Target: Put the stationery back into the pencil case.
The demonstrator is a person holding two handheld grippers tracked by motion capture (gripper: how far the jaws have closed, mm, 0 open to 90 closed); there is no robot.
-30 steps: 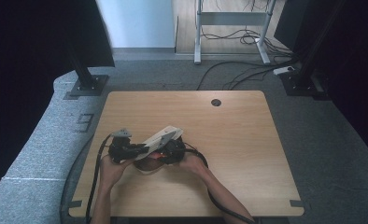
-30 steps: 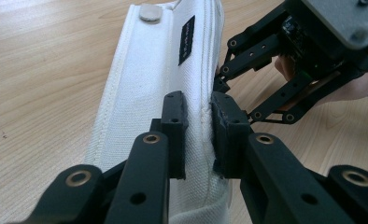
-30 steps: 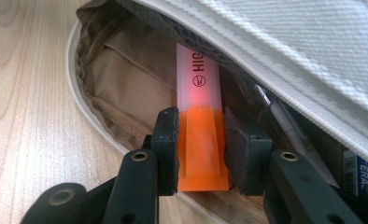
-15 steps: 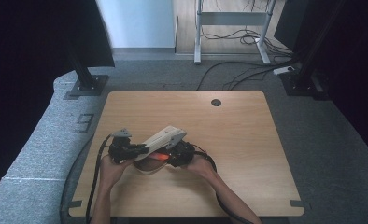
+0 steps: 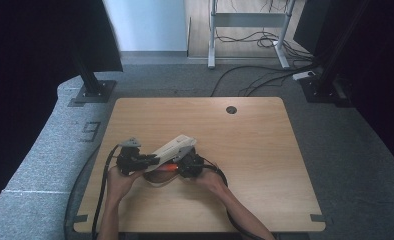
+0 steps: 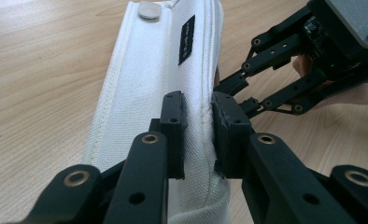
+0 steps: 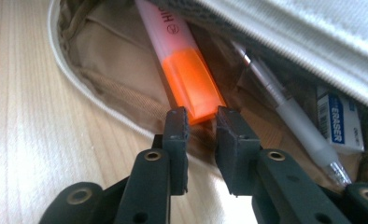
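While pinned near the front-left of the wooden table [image 5: 265, 150], white pencil case [image 6: 145, 93] lying tilted, flap lifted, brown lining open toward the person. Left gripper [image 6: 198, 123] clamped tight on a fold of the white fabric, a seam pinched between the two black pads. Right gripper [image 7: 201, 122] nosing into the open mouth from the other side, jaws just closing in and now nearly together, pads hugging the tip of the orange highlighter cap; touching or gripping, cannot tell for sure. Orange highlighter [image 7: 182, 65] lying inside the case, cap end toward the jaws, pale barrel running back under the flap. Beside it, a clear pen [image 7: 289, 116] slanting the same way, and a blue-and-white eraser [image 7: 338, 119] tucked at the far edge of the lining. From the high view, both hands close together, grippers facing each other across the case [image 5: 172, 147].
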